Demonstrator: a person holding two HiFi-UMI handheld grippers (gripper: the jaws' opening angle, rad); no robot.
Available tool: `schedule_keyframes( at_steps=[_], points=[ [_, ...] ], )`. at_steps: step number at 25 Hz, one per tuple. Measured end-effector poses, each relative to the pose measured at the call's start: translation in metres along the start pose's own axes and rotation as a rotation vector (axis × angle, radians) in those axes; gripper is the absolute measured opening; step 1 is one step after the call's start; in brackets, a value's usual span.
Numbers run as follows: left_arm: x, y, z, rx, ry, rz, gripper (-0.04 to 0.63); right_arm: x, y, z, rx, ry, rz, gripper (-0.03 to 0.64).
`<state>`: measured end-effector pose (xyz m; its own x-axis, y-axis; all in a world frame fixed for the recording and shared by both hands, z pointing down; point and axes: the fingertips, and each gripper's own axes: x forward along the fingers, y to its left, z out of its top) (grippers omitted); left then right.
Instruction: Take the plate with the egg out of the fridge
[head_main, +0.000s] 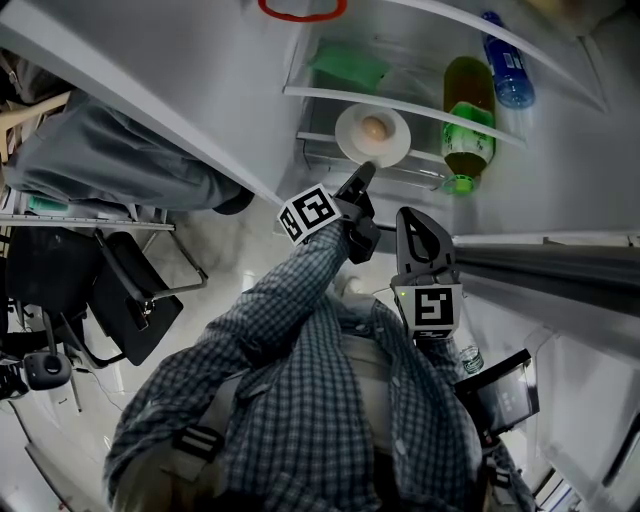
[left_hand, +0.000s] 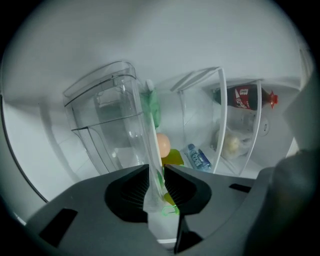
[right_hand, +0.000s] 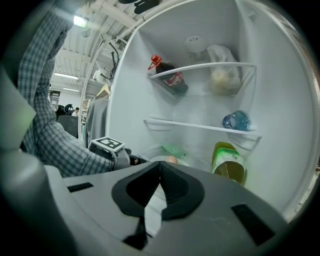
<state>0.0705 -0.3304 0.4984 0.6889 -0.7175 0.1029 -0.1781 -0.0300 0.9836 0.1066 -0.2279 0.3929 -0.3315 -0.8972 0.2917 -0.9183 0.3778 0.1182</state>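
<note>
The left gripper (head_main: 362, 172) has its jaws parted around the near rim of the plate (head_main: 372, 135). The plate lies straight ahead of it inside the fridge (head_main: 230, 70), with the egg (head_main: 374, 128) just past the jaw tips. Seen edge-on from that gripper, the rim may or may not be touching the pads. The right gripper (head_main: 414, 222), pressed together and empty, hangs to the right, farther from the plate.

The open fridge (right_hand: 132, 95) carries everything on white-railed shelves. The top shelf (right_hand: 200, 66) holds a dark, red-capped soda bottle (right_hand: 168, 80) and a pale bag (right_hand: 220, 77). On the middle shelf (right_hand: 195, 125) is a blue water bottle (right_hand: 237, 120). The lowest shelf (head_main: 425, 157) carries a green bottle (right_hand: 227, 165), a green packet (head_main: 345, 68) and, at its front edge, the plate (head_main: 395, 150) with the egg (head_main: 374, 128).
</note>
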Motion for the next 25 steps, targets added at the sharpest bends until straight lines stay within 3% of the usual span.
schedule_keyframes(
  at_steps=[9,13,25],
  points=[
    [0.003,0.003,0.003,-0.104,-0.027,-0.018,0.075,-0.001,0.001,-0.004,-0.004,0.008,0.006,0.006],
    [0.003,0.0,0.006,-0.119,-0.043,-0.03,0.029,-0.002,0.002,-0.008,0.012,0.03,0.006,0.006],
    [-0.001,-0.001,0.004,-0.175,-0.058,-0.034,0.021,0.001,0.003,-0.011,-0.01,0.024,0.013,0.006]
  ],
)
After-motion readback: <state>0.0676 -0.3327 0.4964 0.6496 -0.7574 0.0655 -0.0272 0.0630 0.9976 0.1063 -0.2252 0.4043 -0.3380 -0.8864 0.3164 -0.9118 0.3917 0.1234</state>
